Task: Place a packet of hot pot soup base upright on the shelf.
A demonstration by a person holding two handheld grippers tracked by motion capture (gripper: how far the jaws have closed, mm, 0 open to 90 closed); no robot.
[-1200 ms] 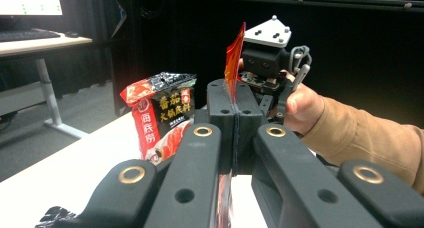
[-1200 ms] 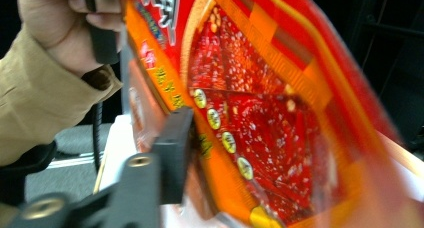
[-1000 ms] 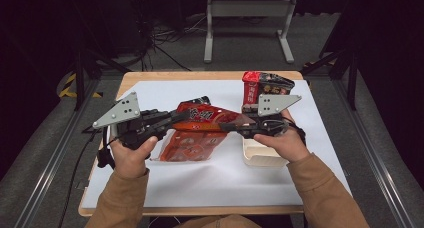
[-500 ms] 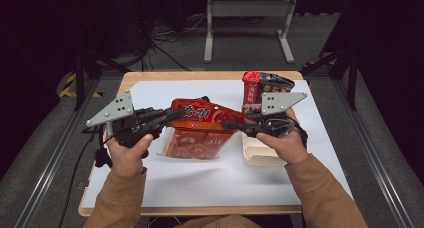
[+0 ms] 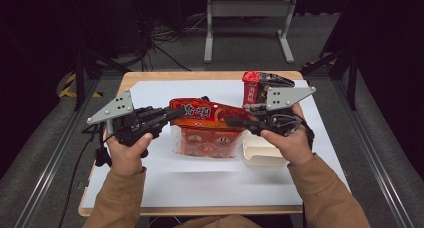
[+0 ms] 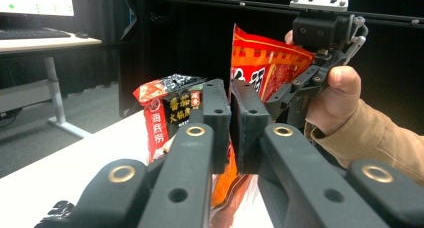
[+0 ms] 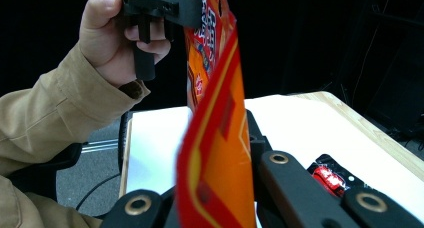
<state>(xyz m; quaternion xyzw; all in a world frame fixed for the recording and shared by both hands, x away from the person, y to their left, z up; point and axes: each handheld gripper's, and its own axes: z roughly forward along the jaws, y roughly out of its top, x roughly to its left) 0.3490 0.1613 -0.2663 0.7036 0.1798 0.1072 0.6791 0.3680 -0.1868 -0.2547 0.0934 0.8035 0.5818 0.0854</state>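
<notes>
A large red-orange noodle bag (image 5: 207, 113) hangs by its top edge between my two grippers, its lower part (image 5: 207, 140) just above the white sheet. My left gripper (image 5: 172, 113) is shut on the bag's left end; its jaws have just been easing slightly, with the bag's edge (image 6: 260, 63) still pinched between them. My right gripper (image 5: 231, 122) is shut on the right end, and the bag's edge (image 7: 215, 153) runs up between its jaws toward the left gripper (image 7: 165, 8).
A smaller red and black packet (image 5: 256, 88) stands at the back right, behind the right gripper. A pale shallow tray (image 5: 262, 155) lies under the right hand. A small dark red sachet (image 7: 330, 178) lies on the white sheet (image 5: 210, 183).
Both grippers have lifted the bag's top edge and pulled it taut. The right hand has risen a little, and the bag hangs more upright than before.
</notes>
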